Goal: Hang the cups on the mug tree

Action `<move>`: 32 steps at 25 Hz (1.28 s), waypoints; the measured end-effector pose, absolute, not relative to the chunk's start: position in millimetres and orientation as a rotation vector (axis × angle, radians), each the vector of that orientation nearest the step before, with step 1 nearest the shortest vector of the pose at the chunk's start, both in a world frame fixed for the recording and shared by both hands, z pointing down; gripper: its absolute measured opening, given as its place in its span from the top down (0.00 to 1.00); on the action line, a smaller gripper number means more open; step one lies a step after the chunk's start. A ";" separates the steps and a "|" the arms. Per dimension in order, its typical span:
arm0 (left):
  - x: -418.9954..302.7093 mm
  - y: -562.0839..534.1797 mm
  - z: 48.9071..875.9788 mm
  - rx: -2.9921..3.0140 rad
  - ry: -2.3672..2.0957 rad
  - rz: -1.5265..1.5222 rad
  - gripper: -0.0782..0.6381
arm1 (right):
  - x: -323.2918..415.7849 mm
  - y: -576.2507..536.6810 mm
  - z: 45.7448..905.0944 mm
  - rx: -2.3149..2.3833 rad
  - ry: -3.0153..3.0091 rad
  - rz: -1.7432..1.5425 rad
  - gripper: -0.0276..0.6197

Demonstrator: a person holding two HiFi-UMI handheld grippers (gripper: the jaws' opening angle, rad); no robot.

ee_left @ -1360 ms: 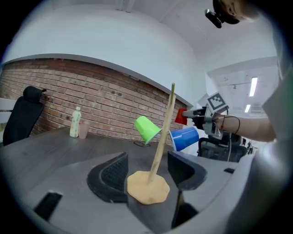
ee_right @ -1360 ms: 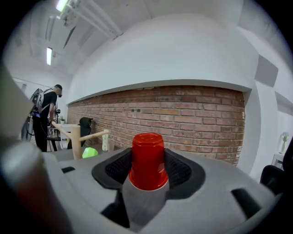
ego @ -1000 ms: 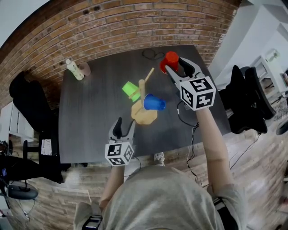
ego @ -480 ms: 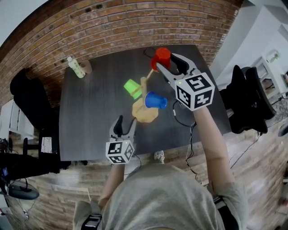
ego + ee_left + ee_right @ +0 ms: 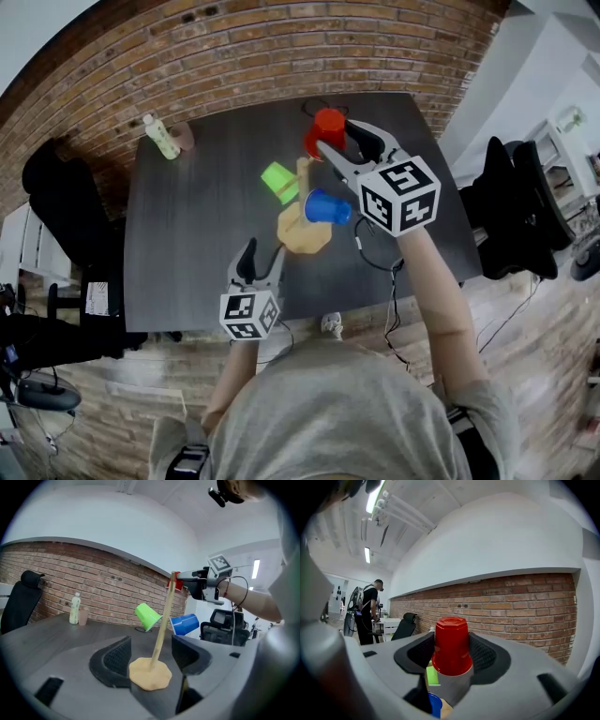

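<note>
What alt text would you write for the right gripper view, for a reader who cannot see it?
The right gripper holds a red cup upside down between its jaws, before a brick wall. A green cup and a blue cup show below.

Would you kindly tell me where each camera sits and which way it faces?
Head view: on the person's head, looking steeply down at the table; both forearms, the left gripper and right gripper show.
Left gripper view: low over the table, facing the mug tree; its own open jaws and the person's right arm show.
Right gripper view: on the right gripper, facing the brick wall; its own jaws grip the red cup.
Shared: head and left gripper views both show the mug tree, green cup and blue cup.
</note>
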State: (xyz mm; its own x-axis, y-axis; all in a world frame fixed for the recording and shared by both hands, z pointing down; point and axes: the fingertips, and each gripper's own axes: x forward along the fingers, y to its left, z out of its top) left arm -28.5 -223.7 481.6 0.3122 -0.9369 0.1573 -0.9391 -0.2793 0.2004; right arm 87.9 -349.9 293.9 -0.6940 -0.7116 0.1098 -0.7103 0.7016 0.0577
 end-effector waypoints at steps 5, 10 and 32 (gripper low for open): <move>-29.7 -223.9 478.7 2.332 -1.701 0.023 0.52 | 87.5 -350.6 299.8 1.156 -2.778 0.029 0.61; -31.4 -224.9 473.6 2.340 -1.698 0.027 0.52 | 87.6 -352.0 303.1 1.153 -2.775 0.068 0.61; -30.2 -225.8 455.6 2.364 -1.695 0.039 0.52 | 103.9 -350.8 303.2 1.220 -2.729 0.037 0.54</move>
